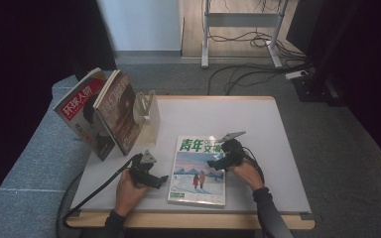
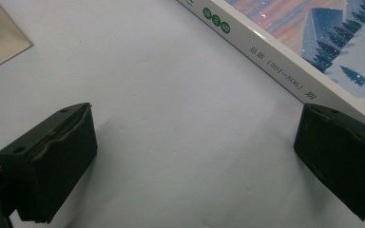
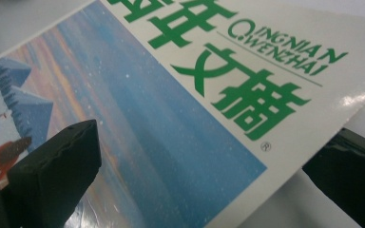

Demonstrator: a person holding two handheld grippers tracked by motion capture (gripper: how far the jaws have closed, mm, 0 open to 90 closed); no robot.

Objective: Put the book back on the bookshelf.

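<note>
A: Where's the mag?

B: Magazine [image 1: 197, 171] flat on the table [image 1: 258, 124], front-centre, cover up w/ green title & snow scene. Bottom edge near the table's front edge, spine edge facing L.

A: L side?

B: Left gripper [image 1: 162, 179] low on the tabletop just beside the spine edge, jaws spread wide, nothing between them. In the left gripper view [image 2: 190, 156], bare white table betw. the jaws; one jaw right up against the mag's spine edge [image 2: 285, 59], whether touching can't tell. Other jaw out on open table.

A: R side?

B: Right gripper [image 1: 213, 162] over the mag's R edge, upper half. In the right gripper view [image 3: 204, 185], jaws parted, one above the cover [image 3: 180, 118], other below the cover's edge at the outer side. Cover edge looks raised a bit off the table there, running betw. the jaws. Not clamped – gap visible both sides.

A: Room to move?

B: Plenty to the R & behind: bare white top from the mag to the far and R edges. Tighter on the L: two magazines [image 1: 99, 111] propped upright in a stand [image 1: 149, 116] at the far-L corner, leaning. Stand well apart from the flat mag, near the L gripper's far side. Cable [image 1: 96, 191] trailing off the L gripper toward the front-L table edge.
</note>
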